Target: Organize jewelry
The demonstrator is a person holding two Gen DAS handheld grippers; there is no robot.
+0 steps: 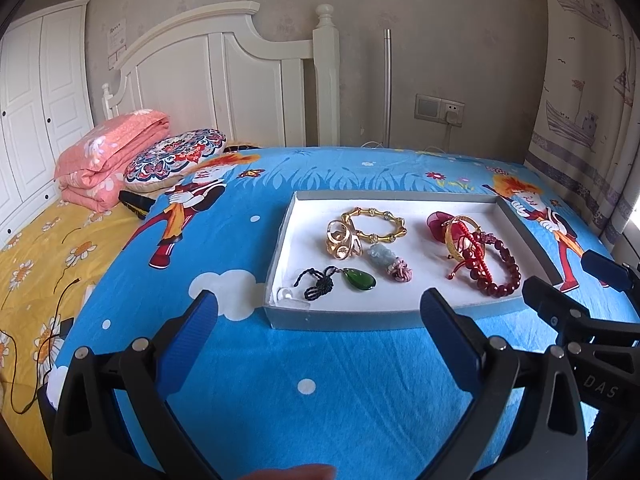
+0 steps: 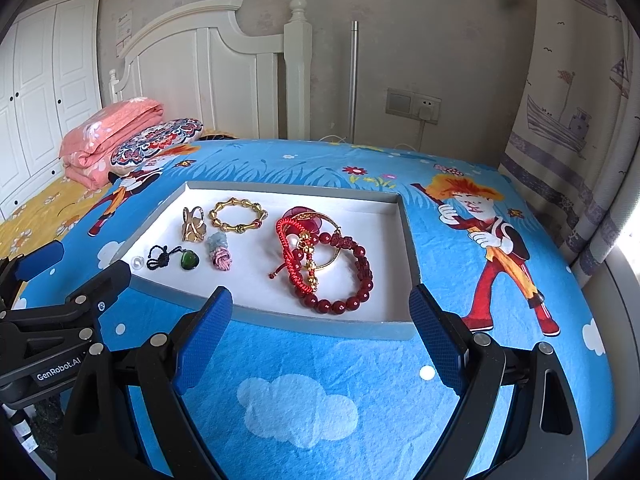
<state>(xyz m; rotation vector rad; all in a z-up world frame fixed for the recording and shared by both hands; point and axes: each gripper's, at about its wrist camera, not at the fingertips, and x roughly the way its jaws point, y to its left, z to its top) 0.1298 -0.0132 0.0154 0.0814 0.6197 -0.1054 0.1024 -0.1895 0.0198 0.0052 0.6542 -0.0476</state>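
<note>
Bright daylight from the right, sharp focus, fisheye-bent dark edges.

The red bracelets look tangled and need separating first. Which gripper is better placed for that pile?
Probably the right gripper: open, it faces the red bracelets. The left gripper faces the green pendant.

Two printed marks were readable, both on claw bodies.

"GenRobot.AI" was printed in white on the black body of the left claw [image 2: 56, 276], seen in the right wrist view. The letters "DAS" were seen on the black body of the right claw [image 1: 576, 284] in the left wrist view. The paper notice [image 1: 117, 35] on the wall could not be read.
</note>
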